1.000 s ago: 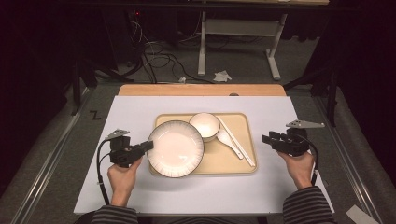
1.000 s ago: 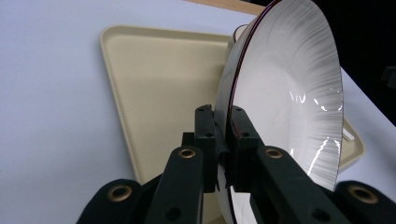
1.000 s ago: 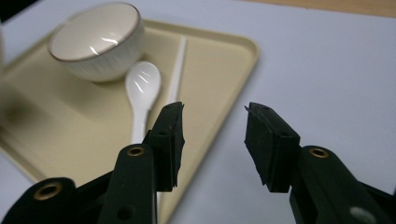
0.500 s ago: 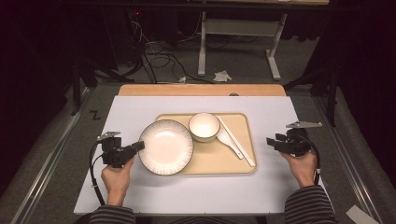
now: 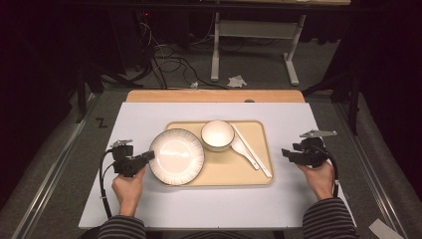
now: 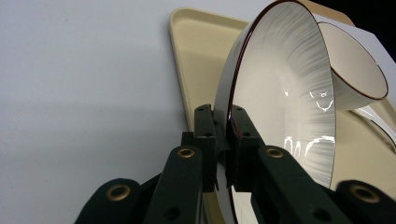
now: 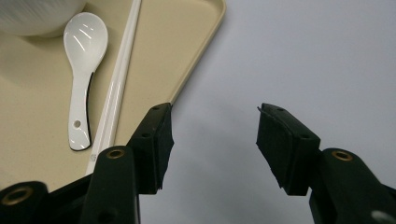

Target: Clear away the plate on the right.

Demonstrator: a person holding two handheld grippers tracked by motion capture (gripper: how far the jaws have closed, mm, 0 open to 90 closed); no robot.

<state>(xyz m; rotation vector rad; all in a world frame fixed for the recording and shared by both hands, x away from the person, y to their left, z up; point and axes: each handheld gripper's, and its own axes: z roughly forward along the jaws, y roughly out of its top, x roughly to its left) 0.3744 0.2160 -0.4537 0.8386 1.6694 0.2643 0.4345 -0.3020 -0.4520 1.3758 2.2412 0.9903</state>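
Left gripper [image 5: 145,157] pinches plate [image 5: 176,156] by left rim, plate half on tray [image 5: 259,149], overhanging its left edge. Thin rim hold: plate may slip or knock bowl [image 5: 217,135]. Right gripper [image 5: 287,154] open, idle beside tray.

Quick count of what's on the white table [image 5: 149,119]: one tan tray [image 5: 254,177], one big white plate [image 5: 176,157], one small white bowl [image 5: 217,134], one white soup spoon [image 5: 243,148], and one pair of white chopsticks [image 5: 253,152], so two sticks. Two handheld grippers, one left gripper [image 5: 144,157] and one right gripper [image 5: 286,153]. Two hands holding them.
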